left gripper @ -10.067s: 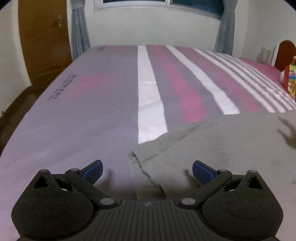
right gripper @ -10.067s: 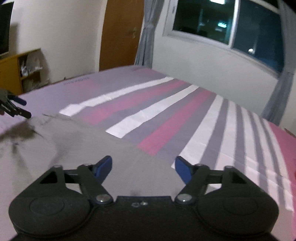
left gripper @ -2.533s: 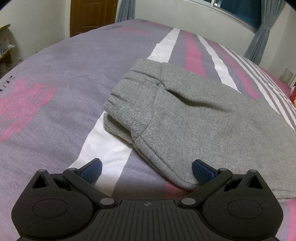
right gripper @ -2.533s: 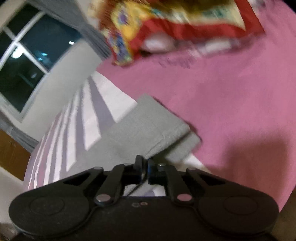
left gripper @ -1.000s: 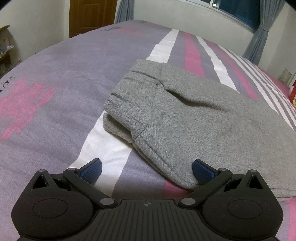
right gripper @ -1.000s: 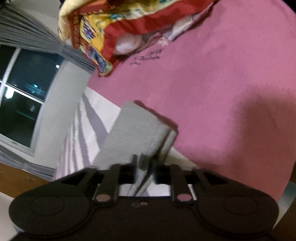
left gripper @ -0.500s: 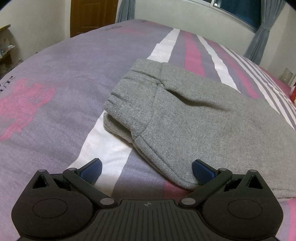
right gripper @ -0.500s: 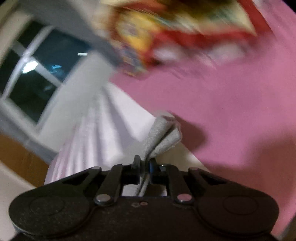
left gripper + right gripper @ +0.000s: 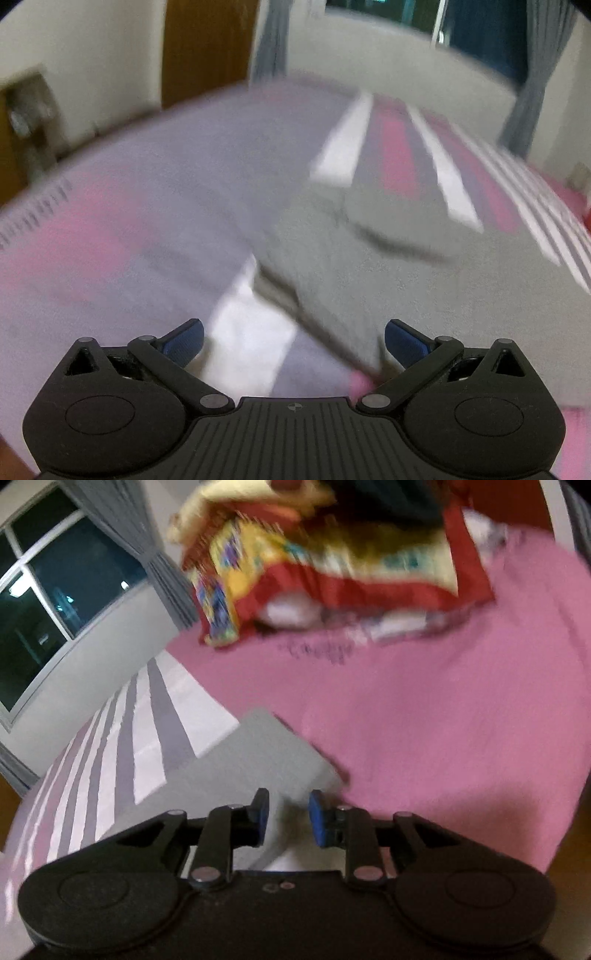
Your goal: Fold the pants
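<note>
Left gripper [image 9: 293, 341]: my jaws wide, empty, near pants [image 9: 388, 266] (blurred).
Right gripper [image 9: 284, 819]: narrow gap, just opening; pant-leg end [image 9: 266, 753] between, unpinched.
Bed [image 9: 424, 738]: pink under cloth.

Left gripper [image 9: 293, 341] gapes wide; right gripper [image 9: 284, 818], jaws just opening, stands narrowly parted.

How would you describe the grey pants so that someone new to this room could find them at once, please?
Start at the big bed with the pink, grey and white striped sheet. The grey pants lie flat along it, their leg ends reaching the plain pink part. They are the only plain grey knit item, unlike the bright red and yellow blanket.
</note>
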### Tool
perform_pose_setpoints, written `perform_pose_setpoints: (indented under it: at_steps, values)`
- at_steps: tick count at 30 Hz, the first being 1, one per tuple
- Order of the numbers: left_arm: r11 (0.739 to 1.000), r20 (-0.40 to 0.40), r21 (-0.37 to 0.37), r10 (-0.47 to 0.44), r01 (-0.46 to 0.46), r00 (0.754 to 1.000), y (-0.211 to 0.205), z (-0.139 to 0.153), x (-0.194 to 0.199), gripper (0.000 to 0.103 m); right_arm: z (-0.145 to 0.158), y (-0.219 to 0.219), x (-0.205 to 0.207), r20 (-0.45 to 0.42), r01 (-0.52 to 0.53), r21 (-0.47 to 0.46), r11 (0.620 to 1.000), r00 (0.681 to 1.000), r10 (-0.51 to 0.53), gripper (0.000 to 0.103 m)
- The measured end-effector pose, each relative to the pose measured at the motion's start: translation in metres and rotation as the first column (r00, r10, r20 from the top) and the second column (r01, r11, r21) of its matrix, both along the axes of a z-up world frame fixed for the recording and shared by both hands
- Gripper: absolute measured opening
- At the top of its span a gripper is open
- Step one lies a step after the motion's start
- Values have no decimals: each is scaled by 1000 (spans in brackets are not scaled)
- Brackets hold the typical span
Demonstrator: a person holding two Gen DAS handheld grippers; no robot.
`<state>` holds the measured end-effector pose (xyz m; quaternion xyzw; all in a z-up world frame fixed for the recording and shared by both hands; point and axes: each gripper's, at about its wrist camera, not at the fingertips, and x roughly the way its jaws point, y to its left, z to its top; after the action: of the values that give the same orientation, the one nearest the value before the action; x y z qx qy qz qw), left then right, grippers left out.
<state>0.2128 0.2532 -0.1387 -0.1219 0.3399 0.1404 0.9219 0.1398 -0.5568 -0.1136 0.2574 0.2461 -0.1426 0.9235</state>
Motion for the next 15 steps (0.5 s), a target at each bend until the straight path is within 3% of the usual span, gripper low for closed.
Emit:
perform_pose_setpoints:
  at_steps: [3, 5, 7, 10, 13, 15]
  values:
    - [993, 77, 4, -115, 115, 990, -22, 19, 11, 103, 15, 31, 23, -18, -163, -66, 984, 987, 163, 27]
    - [974, 89, 38, -227, 225, 970, -50, 28, 33, 103, 24, 67, 46, -30, -289, -100, 952, 957, 288, 28]
    - [949, 83, 51, -315, 312, 945, -74, 30, 57, 103, 30, 114, 71, -51, -431, -132, 893, 902, 428, 30]
    - [920, 52, 56, -391, 388, 919, -103, 21, 96, 103, 28, 189, 110, -87, -615, -142, 776, 789, 609, 29]
    - [921, 12, 28, -390, 389, 921, -111, 6, 126, 103, 14, 262, 144, -160, -743, -168, 647, 669, 726, 28]
    - [930, -66, 0, -368, 369, 927, -106, -15, 146, 103, -2, 296, 163, -212, -789, -167, 591, 614, 761, 28]
